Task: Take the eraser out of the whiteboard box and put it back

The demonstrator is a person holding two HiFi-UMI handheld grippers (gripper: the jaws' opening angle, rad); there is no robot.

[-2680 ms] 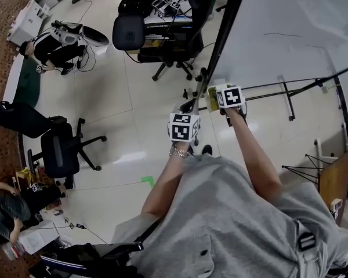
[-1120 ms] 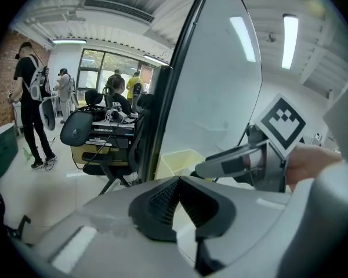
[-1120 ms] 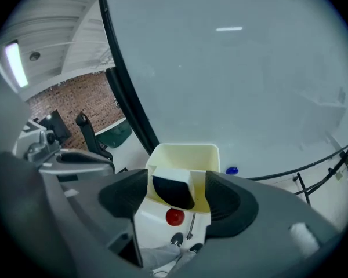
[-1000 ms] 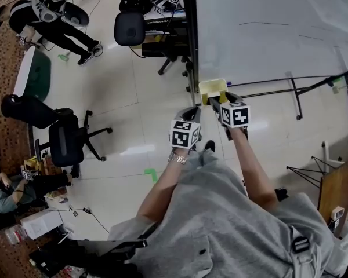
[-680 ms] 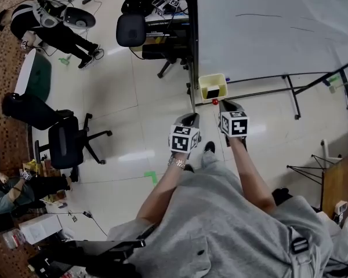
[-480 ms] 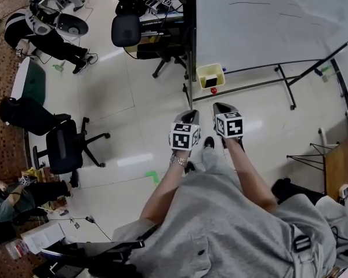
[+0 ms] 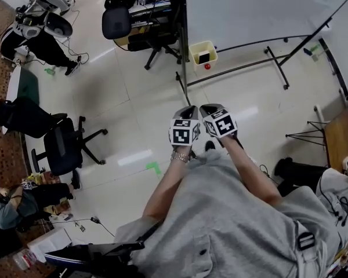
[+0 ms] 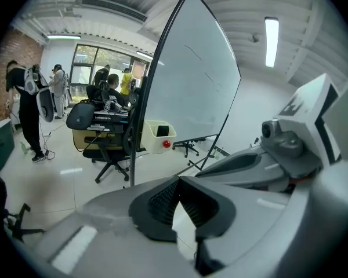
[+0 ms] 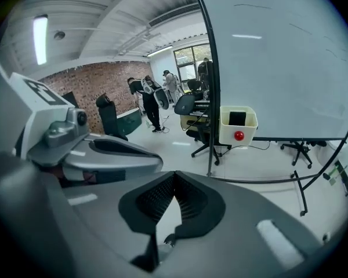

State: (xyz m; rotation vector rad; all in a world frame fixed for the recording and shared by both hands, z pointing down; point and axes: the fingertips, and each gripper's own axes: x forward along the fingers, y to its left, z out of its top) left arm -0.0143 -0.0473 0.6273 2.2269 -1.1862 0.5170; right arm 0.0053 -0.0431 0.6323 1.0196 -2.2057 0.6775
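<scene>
The pale yellow whiteboard box (image 7: 203,53) hangs at the lower left corner of the whiteboard (image 7: 249,7), well away from me, with a red knob on its front. A dark eraser (image 7: 203,56) sits inside it; the box (image 9: 238,125) and eraser (image 9: 238,118) also show in the right gripper view, and the box (image 8: 158,136) in the left gripper view. My left gripper (image 7: 189,110) and right gripper (image 7: 206,109) are side by side above the floor, both pointing toward the box. Both are shut and empty.
The whiteboard's stand legs (image 7: 275,68) spread over the floor at the right. Black office chairs (image 7: 64,146) stand at the left and by a desk (image 7: 136,16) beyond the board. Other people (image 7: 29,33) are at the far left. A green tape mark (image 7: 155,167) is on the floor.
Both grippers drew back from the box, which now lies farther off with the eraser in it. The right gripper, at the box a second ago, now holds nothing.
</scene>
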